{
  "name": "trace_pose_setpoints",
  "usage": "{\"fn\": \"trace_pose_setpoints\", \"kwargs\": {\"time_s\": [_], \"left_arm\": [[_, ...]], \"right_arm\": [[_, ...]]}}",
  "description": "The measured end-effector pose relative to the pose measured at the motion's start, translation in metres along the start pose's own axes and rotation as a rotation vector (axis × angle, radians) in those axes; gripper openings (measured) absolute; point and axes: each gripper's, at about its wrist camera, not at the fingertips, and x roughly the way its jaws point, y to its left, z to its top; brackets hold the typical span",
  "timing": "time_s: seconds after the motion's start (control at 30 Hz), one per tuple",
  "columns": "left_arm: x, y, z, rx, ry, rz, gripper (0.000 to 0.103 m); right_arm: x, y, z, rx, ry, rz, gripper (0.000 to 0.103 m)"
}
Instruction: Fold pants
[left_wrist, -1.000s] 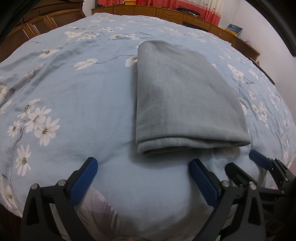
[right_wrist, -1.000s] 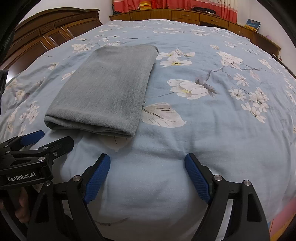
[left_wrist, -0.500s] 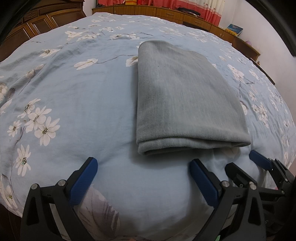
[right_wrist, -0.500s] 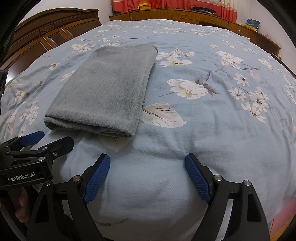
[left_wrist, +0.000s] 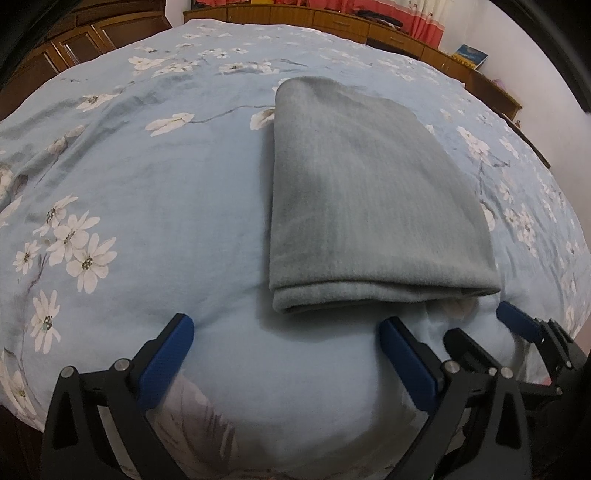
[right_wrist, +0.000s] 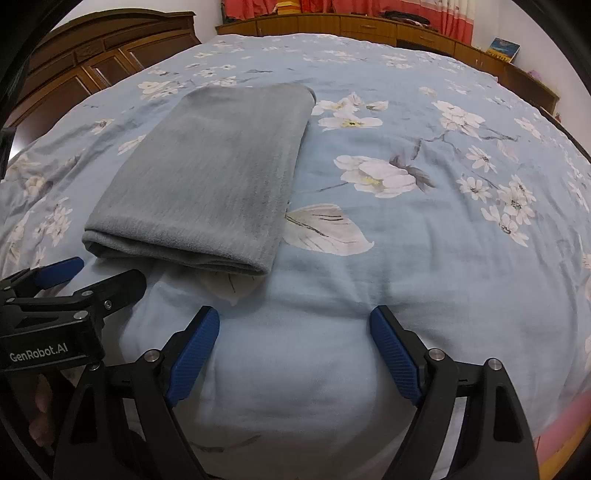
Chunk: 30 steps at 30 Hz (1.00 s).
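Grey folded pants (left_wrist: 369, 206) lie flat on the blue floral bedspread (left_wrist: 147, 192); the left gripper (left_wrist: 286, 332), jaws wide apart, sits just short of their near edge, right gripper (left_wrist: 491, 325) alongside, also spread

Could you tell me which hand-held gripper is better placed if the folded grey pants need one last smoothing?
Probably left. The folded grey fabric pants lie almost straight ahead of the left hand-held gripper, near its right finger. The right hand-held gripper faces bare floral bedsheet, pants off to its left. Both are open.
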Motion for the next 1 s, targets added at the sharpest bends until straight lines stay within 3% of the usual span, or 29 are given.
{"fn": "trace_pose_setpoints", "kwargs": {"time_s": [1.0], "left_arm": [[-0.001,0.0002,-0.0021,-0.006,-0.005,-0.012,0.103]], "right_arm": [[0.002,0.0029,0.0012,0.004,0.001,-0.02,0.089]]}}
